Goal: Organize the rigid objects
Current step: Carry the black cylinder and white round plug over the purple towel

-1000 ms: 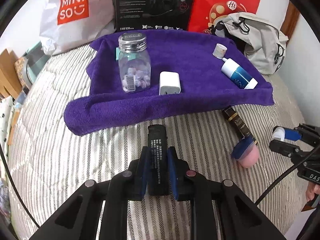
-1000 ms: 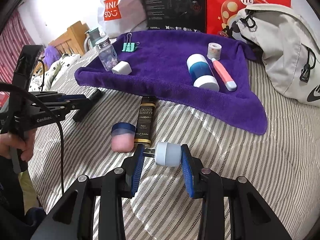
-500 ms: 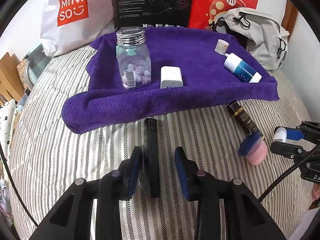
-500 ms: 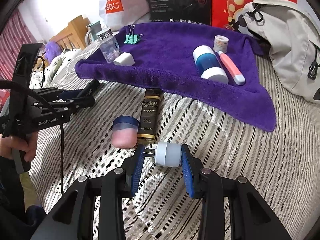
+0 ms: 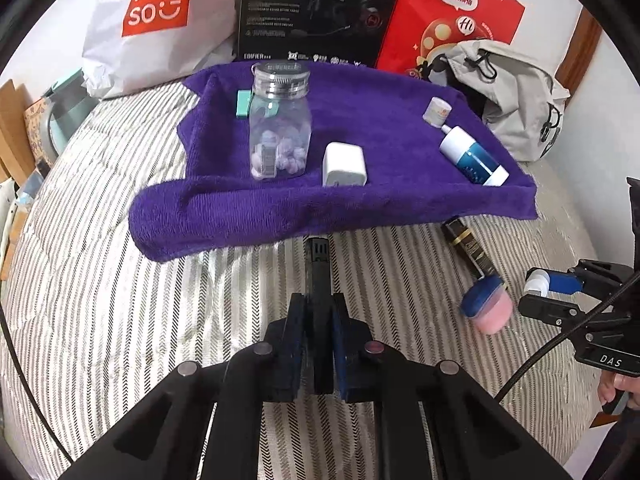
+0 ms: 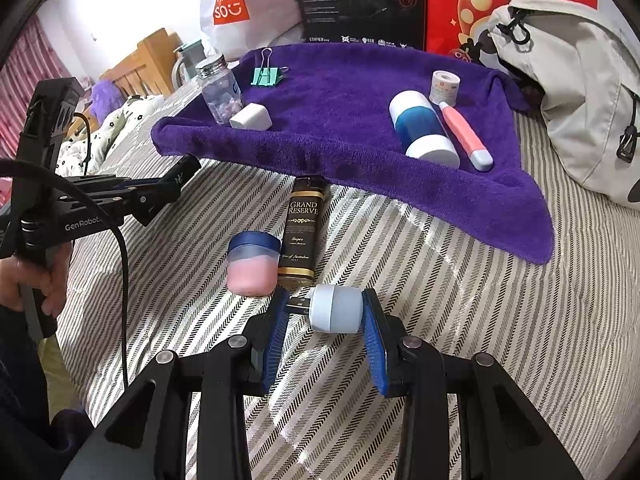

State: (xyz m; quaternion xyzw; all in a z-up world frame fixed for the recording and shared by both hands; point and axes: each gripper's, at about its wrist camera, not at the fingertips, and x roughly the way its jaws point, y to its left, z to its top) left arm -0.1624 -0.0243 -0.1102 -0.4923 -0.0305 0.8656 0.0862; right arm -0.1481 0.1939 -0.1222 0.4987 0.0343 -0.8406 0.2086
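Note:
My left gripper (image 5: pixel 318 304) is shut on a slim black stick-shaped device (image 5: pixel 317 256), which points at the near edge of the purple towel (image 5: pixel 360 208). My right gripper (image 6: pixel 325 300) is shut on a pale blue USB plug (image 6: pixel 334 309) just above the striped bed cover. On the towel stand a clear jar (image 5: pixel 280 128) and a white charger (image 5: pixel 344 165). A blue-white bottle (image 6: pixel 422 130), a pink pen-like tube (image 6: pixel 464 138), a tape roll (image 6: pixel 445 87) and a teal binder clip (image 6: pixel 266 76) lie there too. The pink jar (image 6: pixel 253 264) and black Grand Reserve box (image 6: pixel 302 232) lie on the bed.
A Miniso bag (image 5: pixel 156 20), a black carton (image 5: pixel 316 8) and a red bag (image 5: pixel 452 12) stand behind the towel. A grey backpack (image 6: pixel 576 92) sits at the right. A person's hand (image 6: pixel 36 284) holds the left gripper's handle. Wooden furniture (image 6: pixel 136 64) is at far left.
The left gripper opened with the black device lying on the bed, then shut on it again, now gripped on its narrow edge. The right gripper kept hold of the USB plug.

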